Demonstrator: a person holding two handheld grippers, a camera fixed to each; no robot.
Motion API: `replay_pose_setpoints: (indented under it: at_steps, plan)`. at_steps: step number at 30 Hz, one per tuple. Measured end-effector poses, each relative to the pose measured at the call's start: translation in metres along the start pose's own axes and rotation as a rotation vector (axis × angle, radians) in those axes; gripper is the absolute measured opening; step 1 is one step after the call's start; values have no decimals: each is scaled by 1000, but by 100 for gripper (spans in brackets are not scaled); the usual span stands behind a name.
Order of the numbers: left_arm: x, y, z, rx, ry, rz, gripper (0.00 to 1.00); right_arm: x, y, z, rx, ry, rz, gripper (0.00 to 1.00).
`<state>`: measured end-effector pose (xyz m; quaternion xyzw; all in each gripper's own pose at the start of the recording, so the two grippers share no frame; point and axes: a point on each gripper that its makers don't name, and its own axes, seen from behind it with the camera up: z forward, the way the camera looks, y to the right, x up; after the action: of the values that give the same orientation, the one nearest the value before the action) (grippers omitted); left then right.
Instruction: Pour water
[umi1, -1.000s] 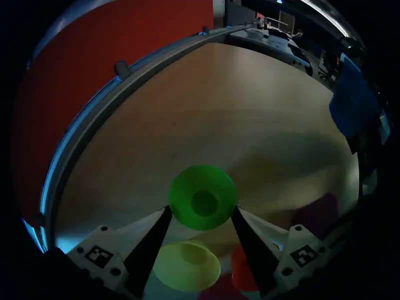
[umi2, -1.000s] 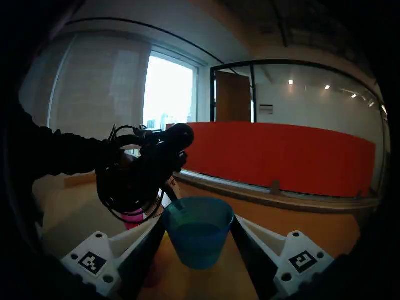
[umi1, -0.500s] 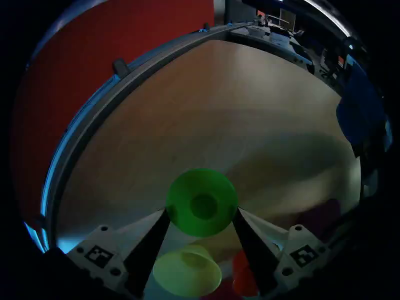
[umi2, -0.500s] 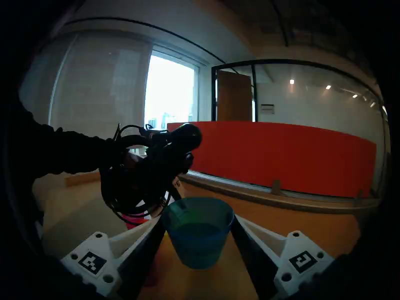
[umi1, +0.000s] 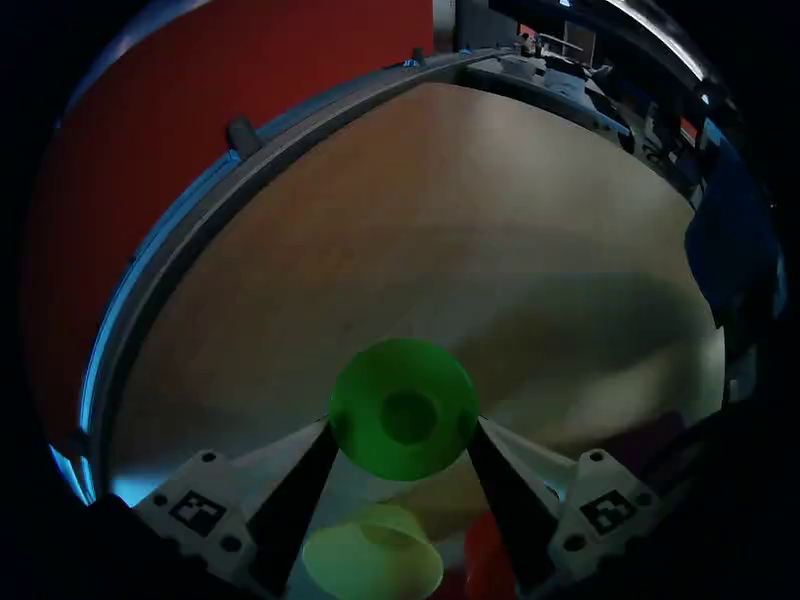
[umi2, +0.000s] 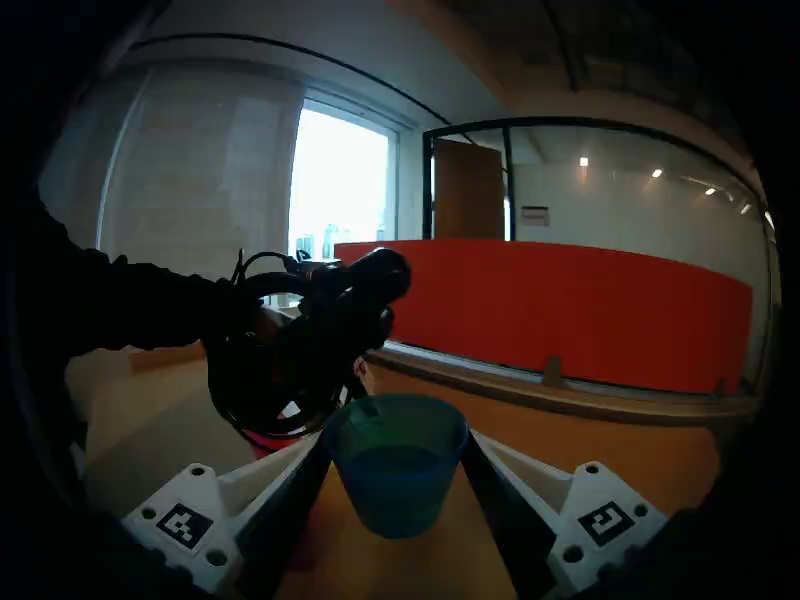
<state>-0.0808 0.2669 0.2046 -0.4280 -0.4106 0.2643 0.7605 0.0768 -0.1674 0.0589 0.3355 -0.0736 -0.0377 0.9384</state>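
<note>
Right gripper view shows my right tongs clamped on the blue cup, one finger pressing each side of its wall just below the rim. The cup stands upright and looks partly full of water. I judge it thin plastic: light when empty, heavier with the water in it, and smooth enough to slide down its taper. A hard squeeze would buckle the wall and push water over the rim, so a firm but gentle hold high on the wall suits it, and any tilt should be slow.

Just past the cup, the hand holding my left tongs hangs over the table amid looped cables. Farther off are a red partition and a bright window.

In the left gripper view, my left tongs are closed on the green cup, both fingers touching its sides, and I look down into its open mouth. It looks empty, so I take it for the receiver. Below it, near my fingers, stand a yellow cup and a red cup. Beyond lies the wooden table.
</note>
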Motion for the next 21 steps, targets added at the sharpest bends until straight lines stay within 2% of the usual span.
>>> replay_pose_setpoints:
  at_steps: [12,21]
  plan:
    - [1,7,-3,-16,22,18,84,0,1,-1,-5,-2,3,91]
    - [3,4,-8,-8,32,16,84,2,1,-3,-8,-1,2,91]
